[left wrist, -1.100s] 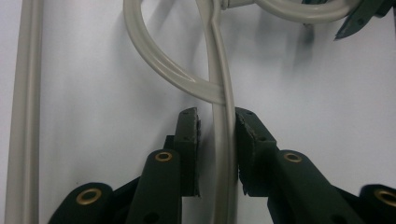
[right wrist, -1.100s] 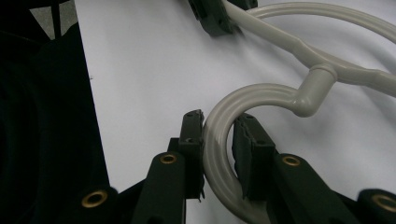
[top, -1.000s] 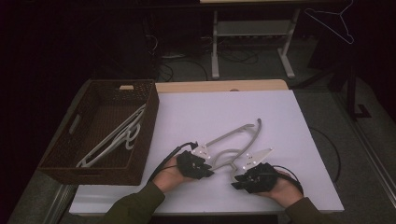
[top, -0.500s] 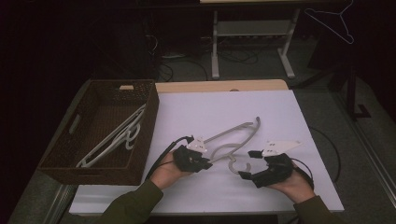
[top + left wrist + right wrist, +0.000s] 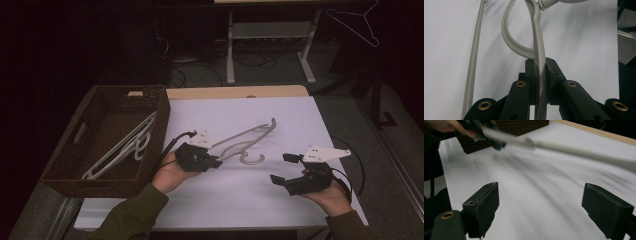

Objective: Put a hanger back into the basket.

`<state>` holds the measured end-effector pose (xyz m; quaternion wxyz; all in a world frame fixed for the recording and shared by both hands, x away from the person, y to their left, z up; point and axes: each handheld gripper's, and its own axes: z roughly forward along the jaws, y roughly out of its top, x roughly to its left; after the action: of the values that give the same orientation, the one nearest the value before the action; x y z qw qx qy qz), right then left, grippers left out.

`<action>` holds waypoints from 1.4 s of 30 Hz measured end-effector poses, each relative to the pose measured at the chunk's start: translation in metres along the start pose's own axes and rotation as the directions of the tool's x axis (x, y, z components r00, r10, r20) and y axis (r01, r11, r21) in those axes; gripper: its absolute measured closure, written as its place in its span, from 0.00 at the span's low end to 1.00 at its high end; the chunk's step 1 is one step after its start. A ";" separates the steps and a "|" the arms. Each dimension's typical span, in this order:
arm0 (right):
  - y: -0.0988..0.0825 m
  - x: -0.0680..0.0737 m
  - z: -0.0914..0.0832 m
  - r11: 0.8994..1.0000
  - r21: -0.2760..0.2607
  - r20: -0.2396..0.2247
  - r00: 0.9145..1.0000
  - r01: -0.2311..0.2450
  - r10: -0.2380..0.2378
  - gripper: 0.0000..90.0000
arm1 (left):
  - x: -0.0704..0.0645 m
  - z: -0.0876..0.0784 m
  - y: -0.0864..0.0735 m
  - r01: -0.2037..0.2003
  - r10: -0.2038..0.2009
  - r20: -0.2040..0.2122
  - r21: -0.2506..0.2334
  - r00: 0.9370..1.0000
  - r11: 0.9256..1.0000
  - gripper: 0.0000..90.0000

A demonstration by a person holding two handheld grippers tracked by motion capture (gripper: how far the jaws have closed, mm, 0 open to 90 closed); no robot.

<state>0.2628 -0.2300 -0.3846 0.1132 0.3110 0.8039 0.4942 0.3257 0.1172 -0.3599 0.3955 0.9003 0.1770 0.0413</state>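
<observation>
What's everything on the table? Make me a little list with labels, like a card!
held thing: grey plastic hanger, one end lifted off the table
left gripper: shut on the hanger's arm, pads pressing both sides
right gripper: jaws wide apart after just opening, nothing between them, off to the hanger's right
basket: dark woven, at the table's left edge
in basket: white hangers, lying slanted
table: white top
in the background: a wire hanger, far right
</observation>
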 end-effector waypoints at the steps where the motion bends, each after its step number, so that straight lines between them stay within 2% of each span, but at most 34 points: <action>1: -0.001 -0.002 0.000 1.000 0.000 0.005 1.000 -0.007 0.007 0.15 | 0.001 -0.003 0.002 -0.001 0.001 -0.002 -0.003 1.000 1.000 0.91; 11: -0.004 -0.009 0.005 1.000 0.000 0.016 1.000 -0.023 0.023 0.15 | 0.011 -0.045 0.019 0.038 -0.039 -0.025 -0.047 0.999 0.998 0.91; 14: -0.005 -0.009 0.007 1.000 0.005 0.018 1.000 -0.020 0.020 0.15 | 0.015 -0.058 0.022 0.048 -0.050 -0.032 -0.060 0.998 0.997 0.91; 15: -0.005 -0.010 0.008 1.000 0.010 0.021 1.000 -0.021 0.020 0.15 | 0.018 -0.067 0.022 0.055 -0.058 -0.035 -0.066 0.998 0.996 0.91; 16: -0.005 -0.010 0.008 1.000 0.010 0.021 1.000 -0.021 0.020 0.15 | 0.018 -0.067 0.022 0.055 -0.058 -0.035 -0.066 0.998 0.996 0.91; 22: -0.005 -0.013 0.010 1.000 0.008 0.034 0.999 -0.022 0.022 0.15 | 0.027 -0.098 0.020 0.070 -0.076 -0.073 -0.087 0.994 0.994 0.91; 32: -0.006 -0.016 0.010 1.000 0.002 0.050 0.998 -0.031 0.031 0.15 | 0.046 -0.149 0.001 0.104 -0.120 -0.132 -0.124 0.984 0.987 0.91; 38: -0.008 -0.017 0.010 1.000 0.003 0.065 0.997 -0.030 0.030 0.15 | 0.056 -0.177 -0.020 0.127 -0.152 -0.177 -0.146 0.972 0.981 0.91; 42: -0.008 -0.017 0.010 1.000 0.002 0.071 0.997 -0.031 0.030 0.15 | 0.064 -0.192 -0.037 0.152 -0.179 -0.203 -0.144 0.963 0.978 0.91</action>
<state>0.2781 -0.2360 -0.3984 0.1338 0.3408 0.7952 0.4833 0.3337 0.2966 -0.2595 0.4325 0.8457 0.2904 0.1160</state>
